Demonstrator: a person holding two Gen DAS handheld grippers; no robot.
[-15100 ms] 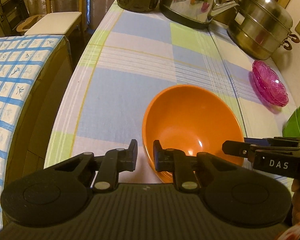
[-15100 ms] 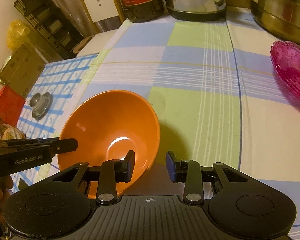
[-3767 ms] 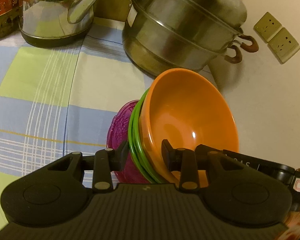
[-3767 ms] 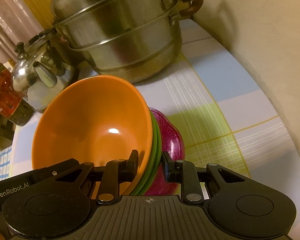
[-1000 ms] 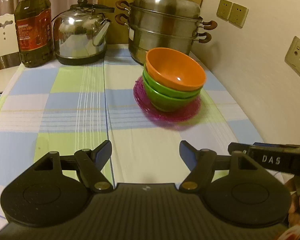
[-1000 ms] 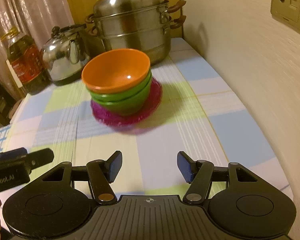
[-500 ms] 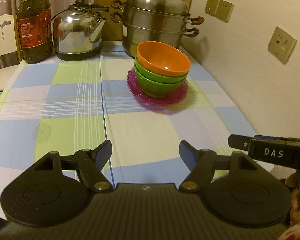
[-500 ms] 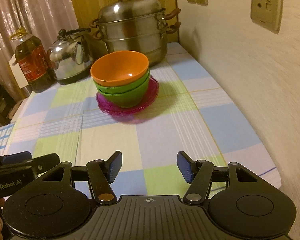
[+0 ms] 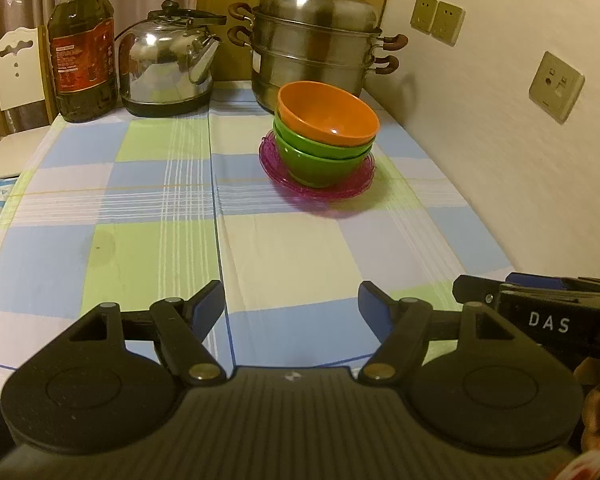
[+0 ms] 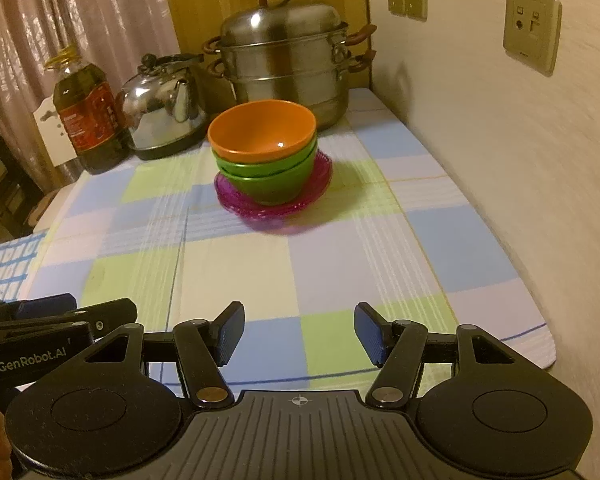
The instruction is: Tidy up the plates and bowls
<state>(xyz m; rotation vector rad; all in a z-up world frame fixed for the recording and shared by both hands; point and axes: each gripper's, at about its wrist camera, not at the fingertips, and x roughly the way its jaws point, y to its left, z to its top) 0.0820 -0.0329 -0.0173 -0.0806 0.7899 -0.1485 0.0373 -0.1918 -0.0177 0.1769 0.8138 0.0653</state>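
An orange bowl sits nested in green bowls, and these stand on a pink glass plate at the far right of the table. The stack also shows in the right wrist view: orange bowl, green bowls, pink plate. My left gripper is open and empty, well back from the stack near the table's front edge. My right gripper is open and empty, also near the front edge. Each gripper's side shows in the other's view.
A steel steamer pot, a steel kettle and an oil bottle stand along the back of the checked tablecloth. A wall with sockets runs along the right. A chair stands beyond the back left.
Both grippers have drawn further back from the bowl stack toward the table's front edge and stayed open. The stack has not moved.
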